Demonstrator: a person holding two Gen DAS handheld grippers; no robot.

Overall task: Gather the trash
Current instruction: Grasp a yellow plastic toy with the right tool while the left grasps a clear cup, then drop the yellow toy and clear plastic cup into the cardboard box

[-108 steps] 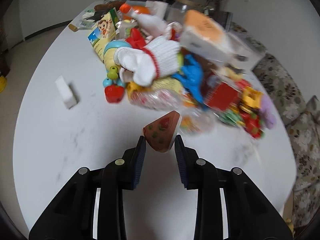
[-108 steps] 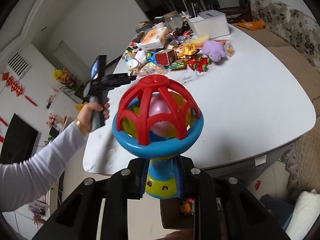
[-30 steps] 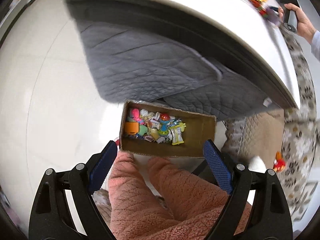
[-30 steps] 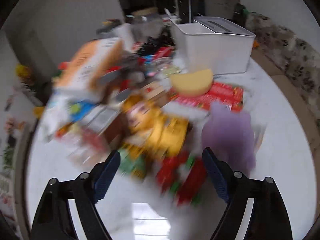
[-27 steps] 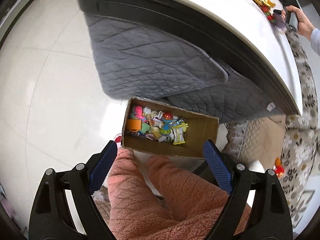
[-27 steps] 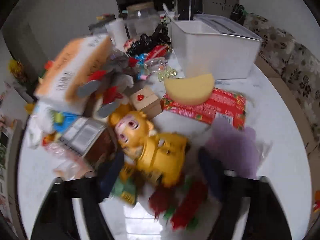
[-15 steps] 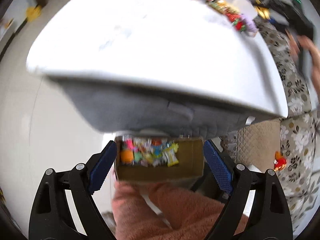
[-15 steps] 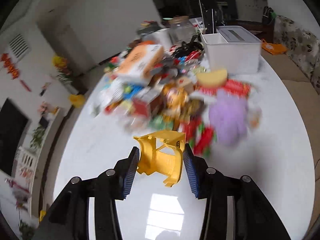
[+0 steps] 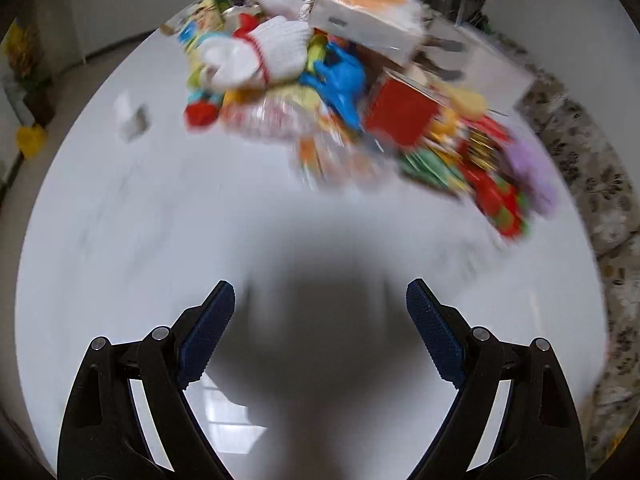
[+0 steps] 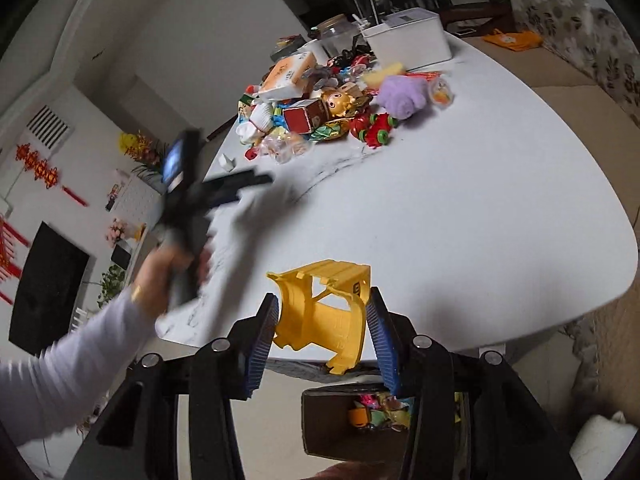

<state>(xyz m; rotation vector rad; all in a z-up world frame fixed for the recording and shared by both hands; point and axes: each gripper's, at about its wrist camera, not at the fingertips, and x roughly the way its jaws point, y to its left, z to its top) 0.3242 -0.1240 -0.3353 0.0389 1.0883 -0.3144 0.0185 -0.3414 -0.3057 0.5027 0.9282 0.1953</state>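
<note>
My right gripper [image 10: 322, 312] is shut on a yellow plastic toy piece [image 10: 324, 312] and holds it beyond the table's near edge, above a cardboard box [image 10: 320, 428] with several small toys on the floor. My left gripper [image 9: 320, 300] is open and empty over the white table [image 9: 140, 220], pointing at a blurred pile of toys and wrappers [image 9: 340, 92]. The left gripper also shows in the right wrist view [image 10: 236, 184], held in a hand over the table's left part. The pile shows in that view too [image 10: 332, 108].
A white storage bin [image 10: 406, 40] and a jar [image 10: 334, 34] stand at the table's far end. A small white block [image 9: 134, 120] lies left of the pile. A patterned sofa [image 10: 580, 28] runs along the right side. A white cushion [image 10: 600, 440] lies on the floor by the box.
My left gripper has swung up from the cardboard box on the floor to the table top, still open. My right gripper, shut on the yellow piece, has pulled back from the pile past the table edge.
</note>
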